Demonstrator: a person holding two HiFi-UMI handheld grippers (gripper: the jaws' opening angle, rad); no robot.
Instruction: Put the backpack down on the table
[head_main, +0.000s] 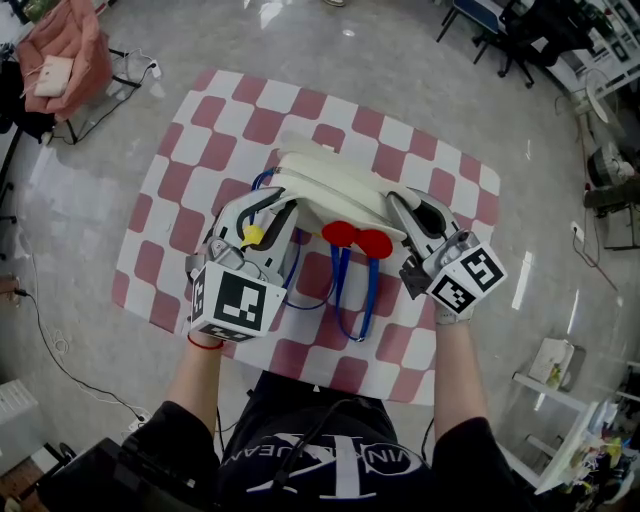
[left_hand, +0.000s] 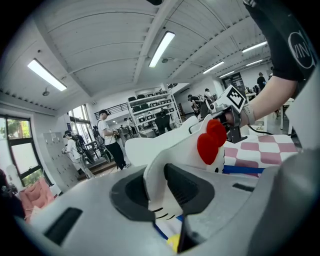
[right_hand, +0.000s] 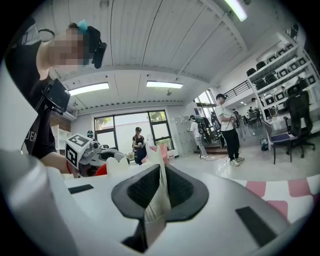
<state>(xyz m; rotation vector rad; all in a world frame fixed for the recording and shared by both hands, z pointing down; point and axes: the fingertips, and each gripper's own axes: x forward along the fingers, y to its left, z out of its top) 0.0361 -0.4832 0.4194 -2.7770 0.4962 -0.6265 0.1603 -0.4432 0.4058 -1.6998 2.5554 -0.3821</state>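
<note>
The left gripper and the right gripper are each clamping a white edge of the backpack, holding it low over the middle of the checkered tabletop. Its blue straps are apparently touching the tabletop already. Final lowering and release are likely outstanding.

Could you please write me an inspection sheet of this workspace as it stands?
Surface: table under a pink-and-white checked cloth.
Job's things: white backpack with red bow and blue straps; whether it rests on the table, cannot tell.
Clutter: nothing seen.
Grippers: left gripper and right gripper each shut on a backpack edge.
Cables: black cable on the floor, left.
Surroundings: pink chair, office chairs, people and shelves behind.
</note>
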